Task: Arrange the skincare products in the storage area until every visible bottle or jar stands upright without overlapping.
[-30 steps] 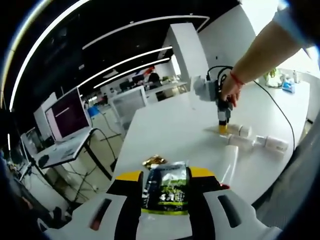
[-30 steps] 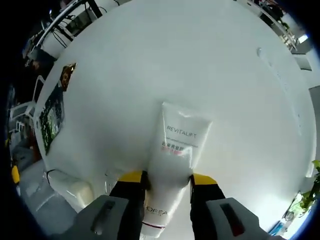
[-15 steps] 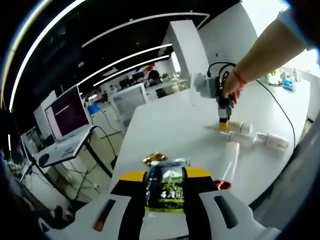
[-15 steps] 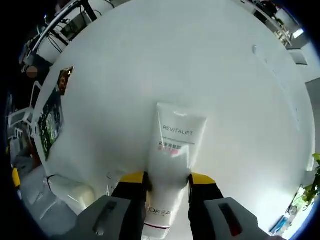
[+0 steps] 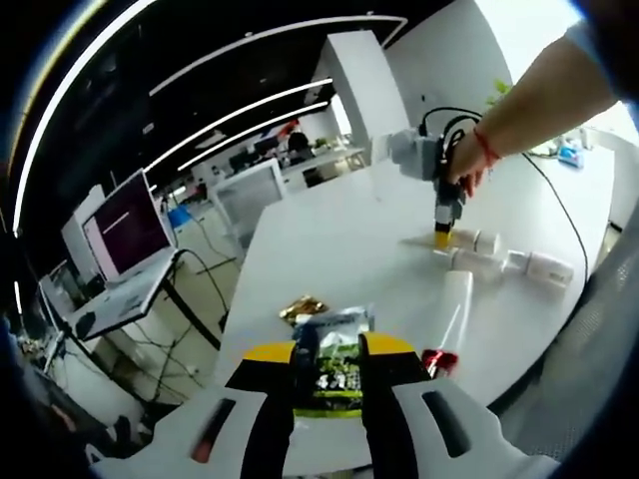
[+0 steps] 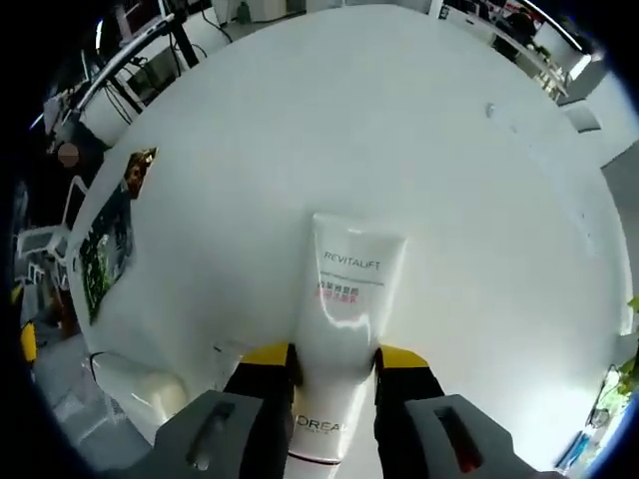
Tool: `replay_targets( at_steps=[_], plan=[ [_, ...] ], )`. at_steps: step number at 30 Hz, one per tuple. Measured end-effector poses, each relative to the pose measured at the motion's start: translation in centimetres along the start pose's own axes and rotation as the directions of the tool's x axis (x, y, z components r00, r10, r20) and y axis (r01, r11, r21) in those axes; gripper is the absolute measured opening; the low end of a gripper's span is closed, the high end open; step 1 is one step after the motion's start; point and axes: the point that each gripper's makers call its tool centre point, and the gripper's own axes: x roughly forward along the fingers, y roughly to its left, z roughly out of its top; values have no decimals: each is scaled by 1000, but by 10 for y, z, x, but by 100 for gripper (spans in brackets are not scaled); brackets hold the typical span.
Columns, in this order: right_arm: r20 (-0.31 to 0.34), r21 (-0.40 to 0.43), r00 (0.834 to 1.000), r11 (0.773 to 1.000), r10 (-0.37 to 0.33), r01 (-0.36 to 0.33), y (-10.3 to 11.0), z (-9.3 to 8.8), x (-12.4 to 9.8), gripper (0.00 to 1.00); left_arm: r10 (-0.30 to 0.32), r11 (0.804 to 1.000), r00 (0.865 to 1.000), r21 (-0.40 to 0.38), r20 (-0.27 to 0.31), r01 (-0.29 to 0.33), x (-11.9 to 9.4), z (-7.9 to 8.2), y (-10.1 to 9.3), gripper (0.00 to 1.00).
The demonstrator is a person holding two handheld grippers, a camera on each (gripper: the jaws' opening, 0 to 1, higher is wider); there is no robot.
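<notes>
A dark green sachet (image 5: pixel 330 365) sits between the jaws of my left gripper (image 5: pixel 328 351), which is shut on it above the white table (image 5: pixel 329 249). My right gripper (image 6: pixel 327 356) is shut on a white Revitalift tube (image 6: pixel 341 299) that lies flat on the table; the same gripper (image 5: pixel 440 237) appears held by a hand in the left gripper view. Beside it lie white bottles (image 5: pixel 534 266) and a long white tube with a red cap (image 5: pixel 451 315). A gold sachet (image 5: pixel 303 307) lies just beyond the green one.
The green sachet (image 6: pixel 100 254) and gold sachet (image 6: pixel 134 170) show at the left of the right gripper view, and a white bottle (image 6: pixel 135 381) lies near the bottom left. A side desk with a monitor (image 5: pixel 120 230) stands left of the table. A black cable (image 5: pixel 559 215) runs over the table.
My left gripper's jaws have closed in on the green sachet. The right gripper still holds the tube, and its view has tilted slightly.
</notes>
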Motion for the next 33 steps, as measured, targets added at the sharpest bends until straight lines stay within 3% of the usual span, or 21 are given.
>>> replay_targets(
  at_steps=[6, 15, 21, 28, 33],
  plan=[
    [33, 29, 999, 1000, -12, 11, 1, 0, -1, 25, -10, 1000, 1000, 20, -8, 11, 0, -1, -3, 26],
    [14, 72, 1000, 997, -27, 26, 0, 1, -3, 23, -2, 1000, 1000, 18, -3, 2, 0, 0, 0, 26],
    [81, 74, 996, 997, -29, 23, 1, 9, -12, 23, 2, 1000, 1000, 15, 5, -2, -1, 1, 1, 26],
    [195, 57, 980, 998, -38, 27, 1, 10, -28, 23, 0, 1000, 1000, 21, 15, 0, -1, 2, 0, 26],
    [336, 71, 940, 997, -57, 35, -5, 14, -50, 23, -2, 1000, 1000, 8, 22, 2, -2, 3, 0, 25]
  ],
)
